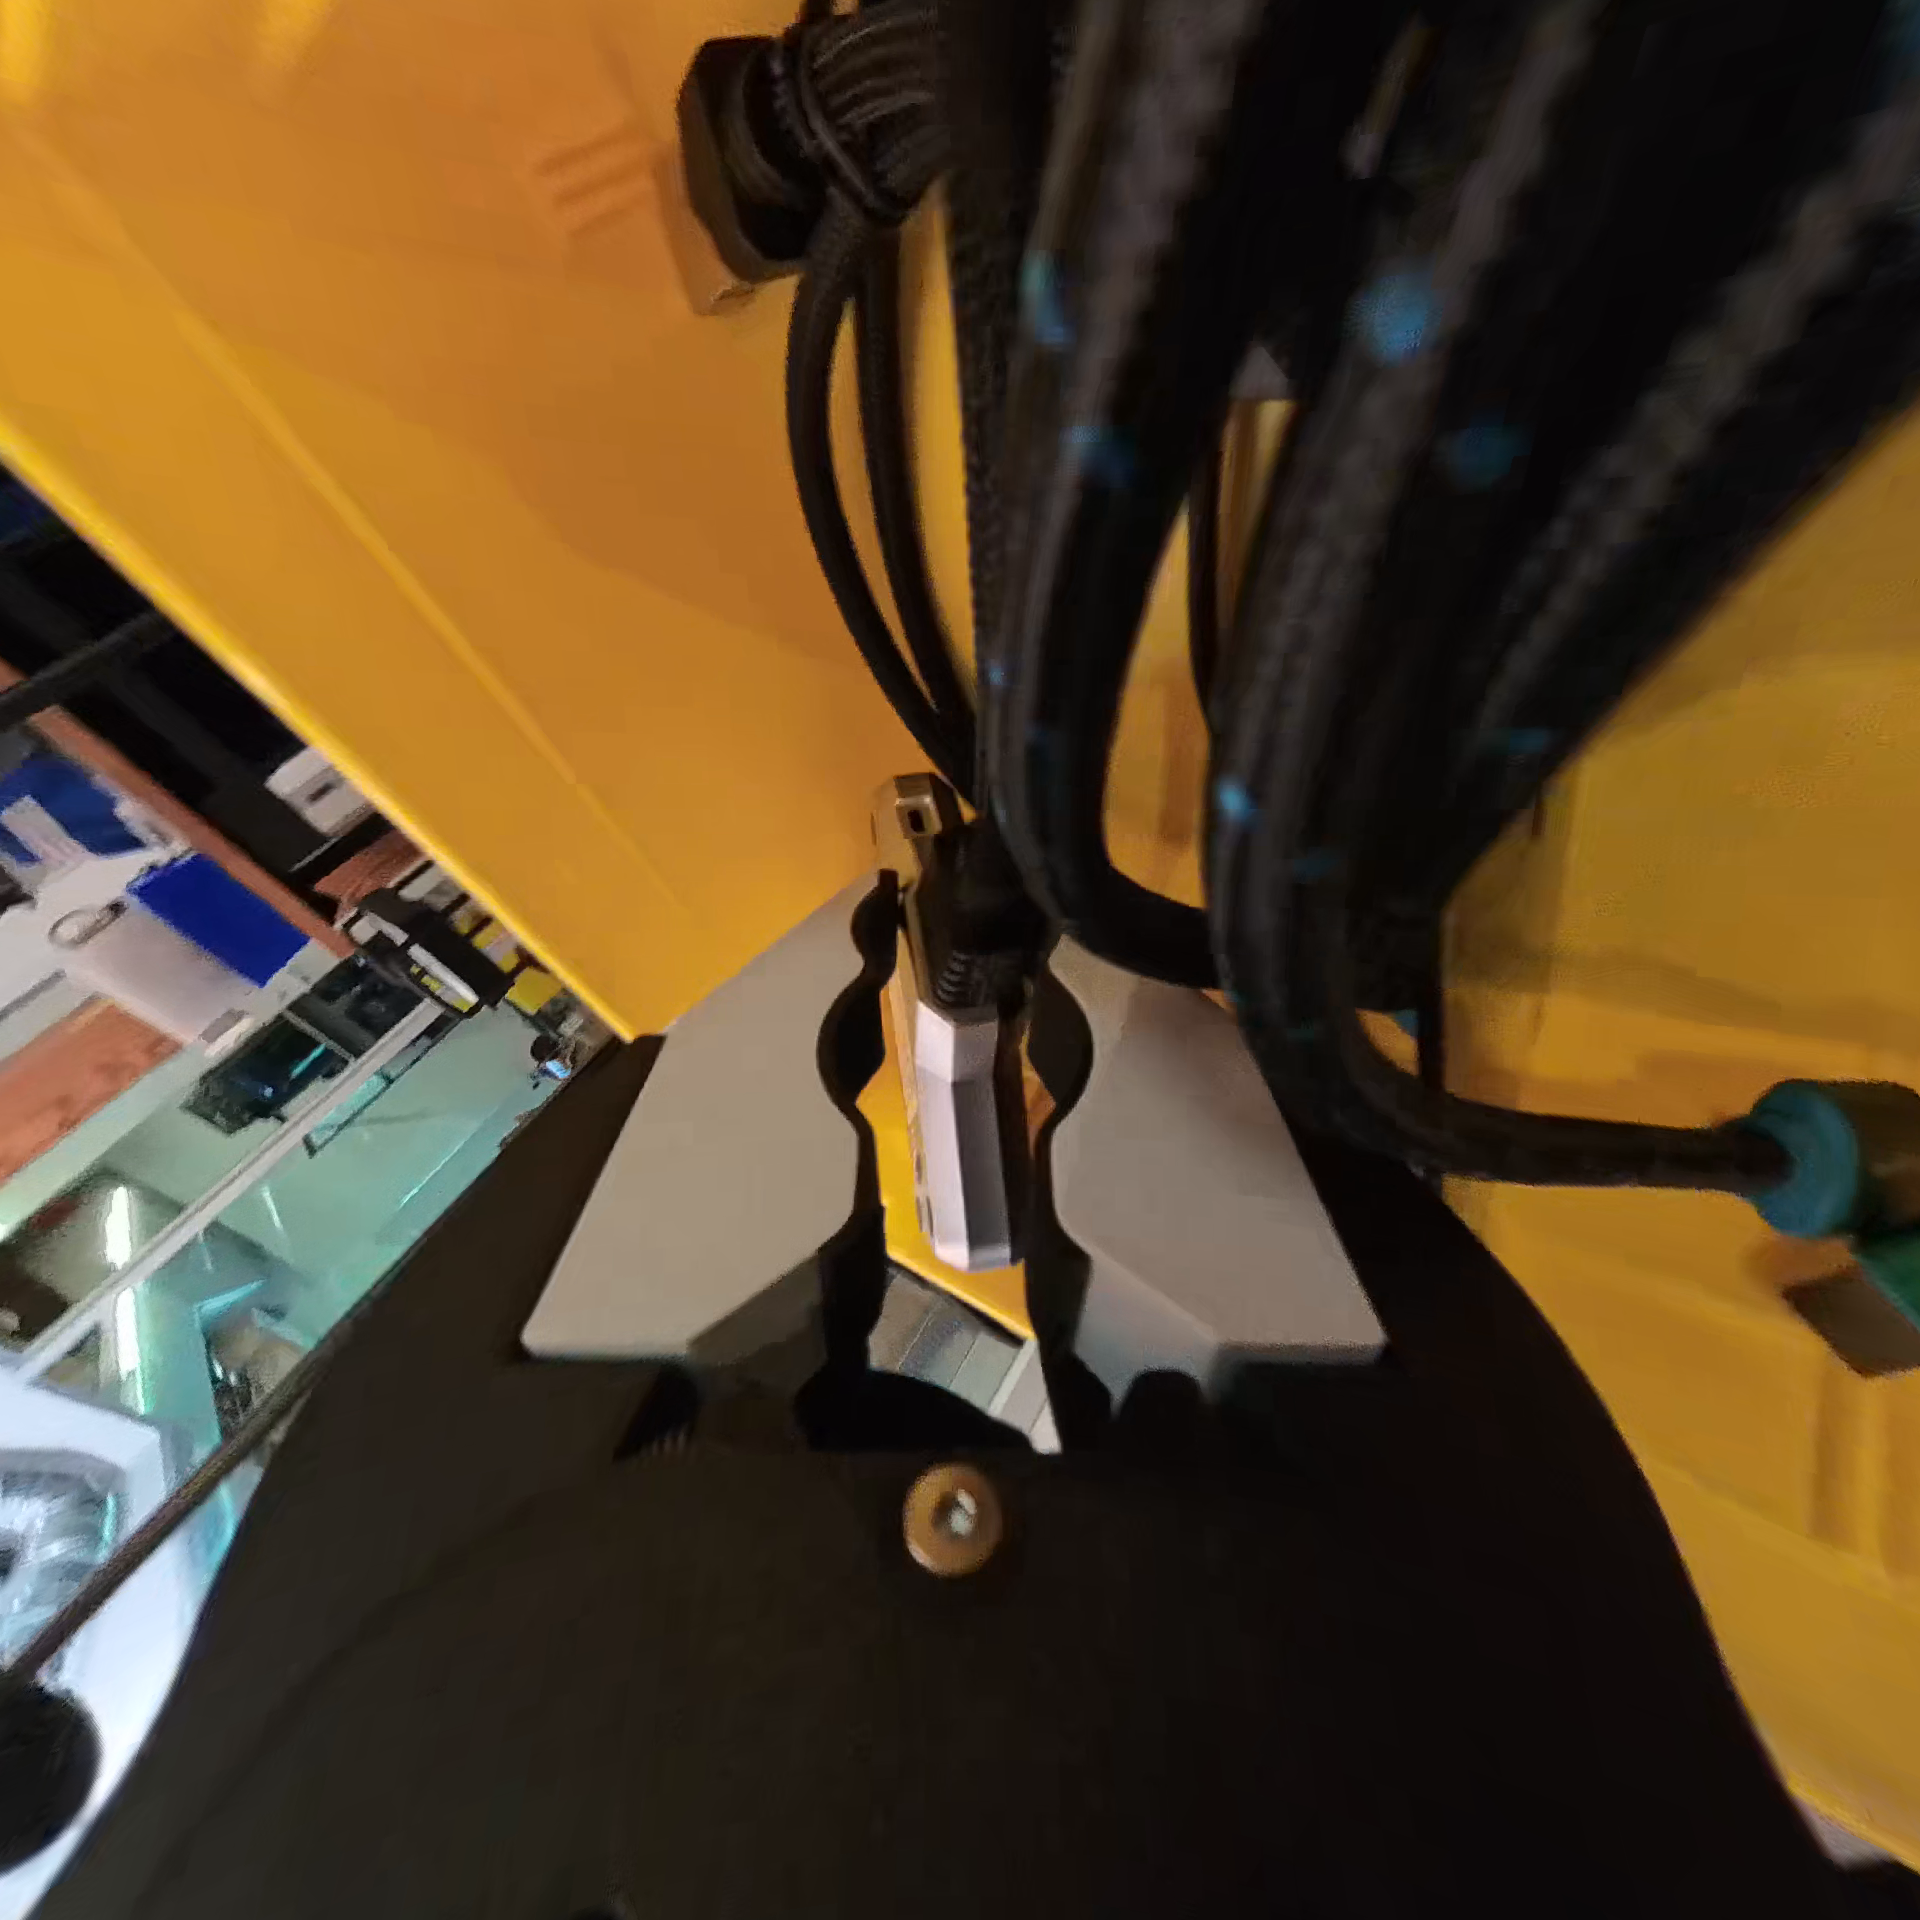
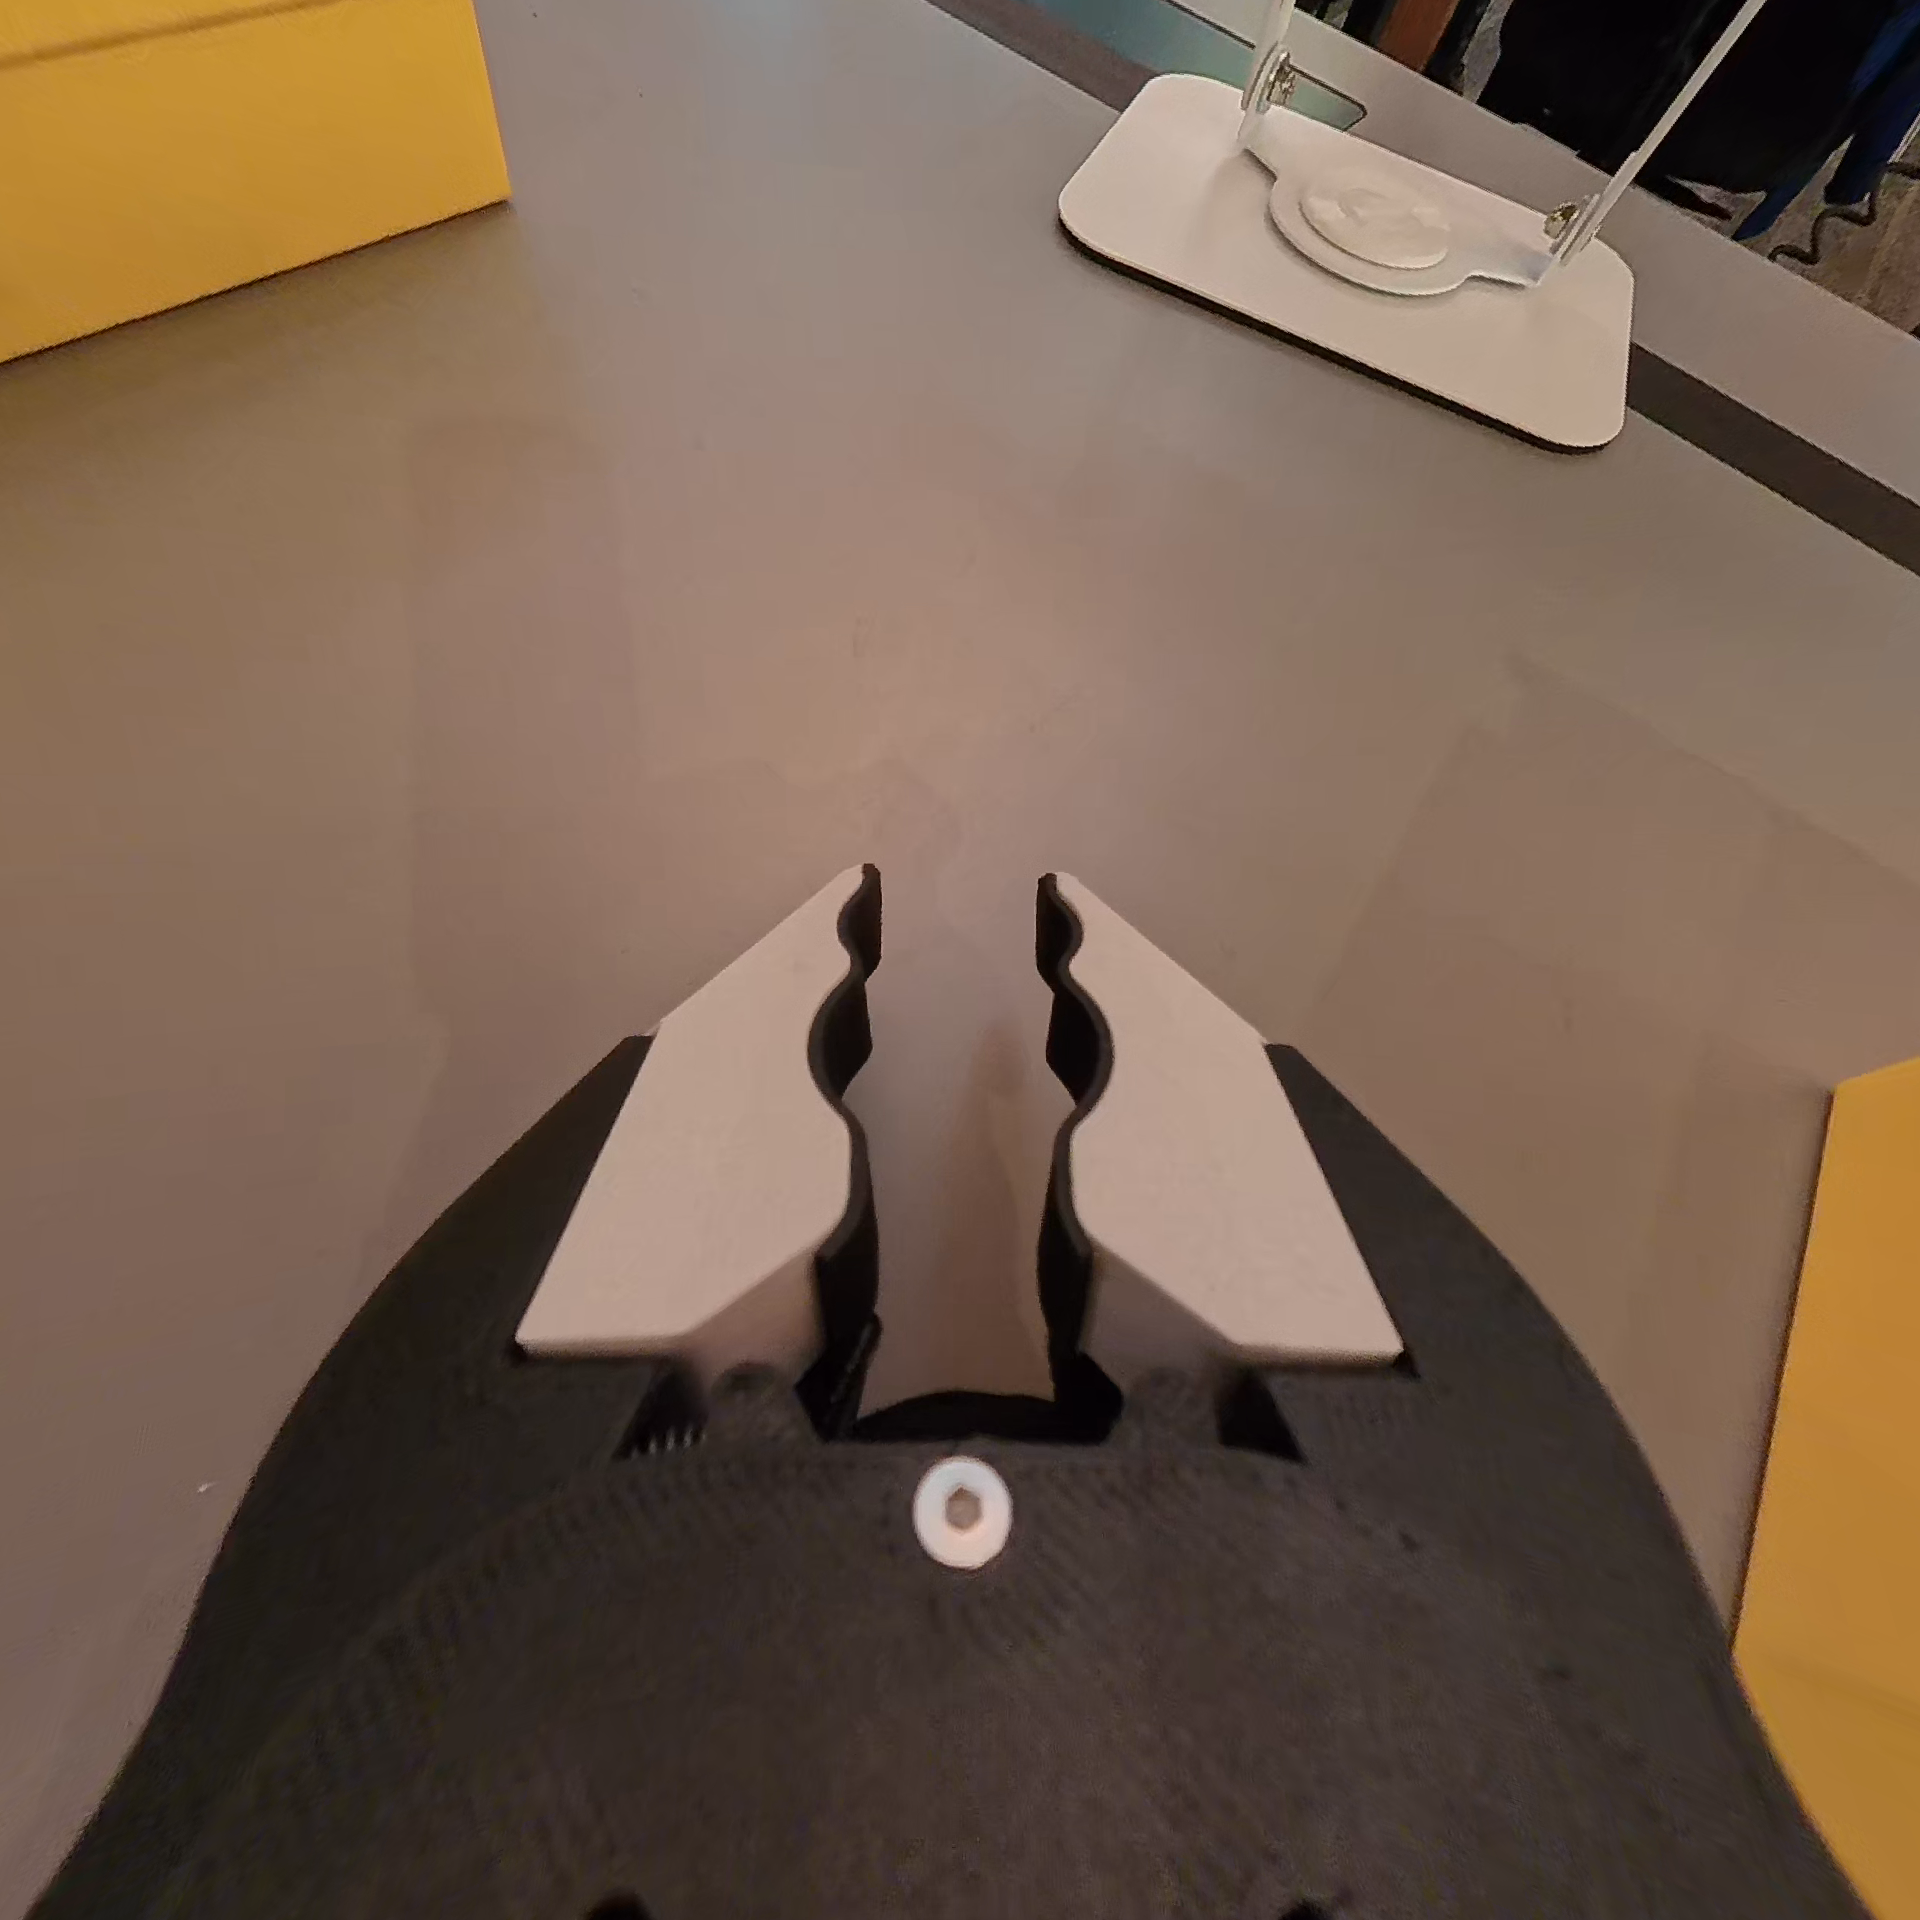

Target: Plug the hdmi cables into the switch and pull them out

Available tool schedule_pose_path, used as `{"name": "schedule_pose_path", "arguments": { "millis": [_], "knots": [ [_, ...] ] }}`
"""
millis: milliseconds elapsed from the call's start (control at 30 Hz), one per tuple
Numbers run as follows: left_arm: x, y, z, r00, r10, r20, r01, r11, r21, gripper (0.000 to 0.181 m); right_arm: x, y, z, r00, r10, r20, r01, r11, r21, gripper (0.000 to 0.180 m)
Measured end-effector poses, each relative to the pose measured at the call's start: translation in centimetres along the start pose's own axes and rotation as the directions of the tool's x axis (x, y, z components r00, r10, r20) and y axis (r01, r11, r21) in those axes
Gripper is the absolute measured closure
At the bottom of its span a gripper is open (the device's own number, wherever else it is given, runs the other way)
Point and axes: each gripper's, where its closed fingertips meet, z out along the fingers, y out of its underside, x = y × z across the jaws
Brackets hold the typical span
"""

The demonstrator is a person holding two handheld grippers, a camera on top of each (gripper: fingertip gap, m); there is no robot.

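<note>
Left gripper [image 1: 961, 935] jaws closed on a silver plug [image 1: 961, 1132] of a black braided cable [image 1: 1122, 623], held over a yellow surface [image 1: 416, 468]. Coiled cables hang just beside it; a teal-collared plug [image 1: 1808, 1158] lies to the right. Right gripper [image 2: 958, 894] jaws part open, holding nothing, above a grey table [image 2: 727, 520]. White stand base [image 2: 1351, 281] far right. Switch not identifiable.

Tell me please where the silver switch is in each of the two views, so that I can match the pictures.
Left wrist view: the silver switch sits at centre, clamped between the left gripper fingers, a black cable plugged into its top end.
Right wrist view: not in it; the right gripper is open and empty over the grey table.
Shared landmark: the yellow box.
</note>
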Motion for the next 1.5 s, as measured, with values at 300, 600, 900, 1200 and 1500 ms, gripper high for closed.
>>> {"name": "schedule_pose_path", "arguments": {
  "millis": [300,600,900,1200,1500],
  "knots": [
    [-3.1,2.1,-3.6,0.959,-0.237,0.155,0.224,0.97,0.096,0.162,0.0,0.0,0.0,1.0,-0.003,0.001,0.003,1.0,-0.001,0.153],
    [-7.9,5.2,-9.8,0.854,-0.366,0.37,0.34,0.931,0.136,0.162,0.0,0.0,0.1,1.0,0.004,0.008,-0.004,1.0,-0.001,0.153],
    [-12.7,7.7,-16.2,0.691,-0.494,0.528,0.447,0.866,0.225,0.162,0.2,-0.1,-0.1,0.999,0.04,0.021,-0.04,0.999,0.011,0.153],
    [-16.9,2.4,-21.2,0.675,-0.573,0.465,0.472,0.82,0.325,0.162,0.6,-0.5,-0.4,0.999,0.048,0.009,-0.049,0.998,0.035,0.151],
    [-19.9,-8.3,-20.0,0.801,-0.524,0.29,0.443,0.844,0.302,0.163,5.1,-3.8,-4.1,0.984,0.137,-0.115,-0.109,0.969,0.221,0.15]
  ]
}}
